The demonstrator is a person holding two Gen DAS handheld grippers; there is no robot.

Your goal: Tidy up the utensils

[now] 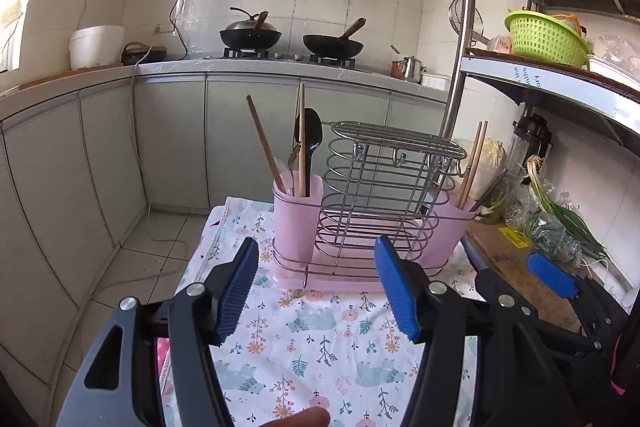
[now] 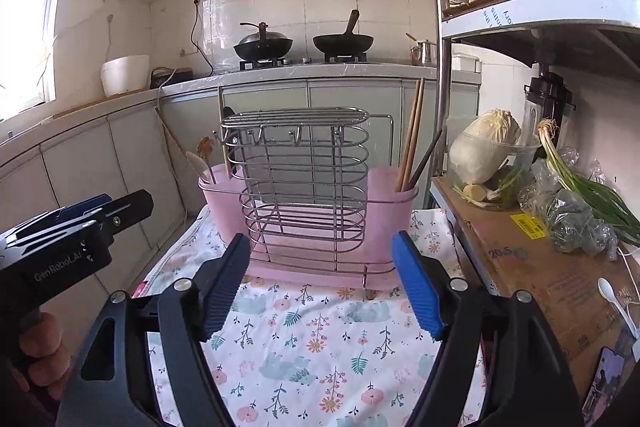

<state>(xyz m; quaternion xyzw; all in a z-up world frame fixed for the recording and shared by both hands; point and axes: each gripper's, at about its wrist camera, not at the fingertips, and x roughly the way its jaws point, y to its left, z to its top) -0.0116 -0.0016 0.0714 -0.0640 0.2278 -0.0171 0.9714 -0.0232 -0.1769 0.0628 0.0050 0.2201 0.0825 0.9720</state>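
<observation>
Ahead, the wire utensil rack (image 1: pixel 380 199) stands on its pink tray on the floral cloth (image 1: pixel 312 347), a pink cup (image 1: pixel 298 223) at one end holding chopsticks and a black spoon (image 1: pixel 310 147), another pink cup (image 2: pixel 394 211) at the other end with chopsticks (image 2: pixel 412 135). Short of it, the left gripper (image 1: pixel 316 291) and the right gripper (image 2: pixel 320 287) both gape wide with nothing between their blue pads. A white spoon (image 2: pixel 618 303) lies apart on cardboard to the right.

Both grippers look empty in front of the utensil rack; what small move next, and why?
Probably ease the right gripper toward the white spoon on the cardboard; it lies outside the pink rack, and both the right and the left gripper stand open, holding nothing.
</observation>
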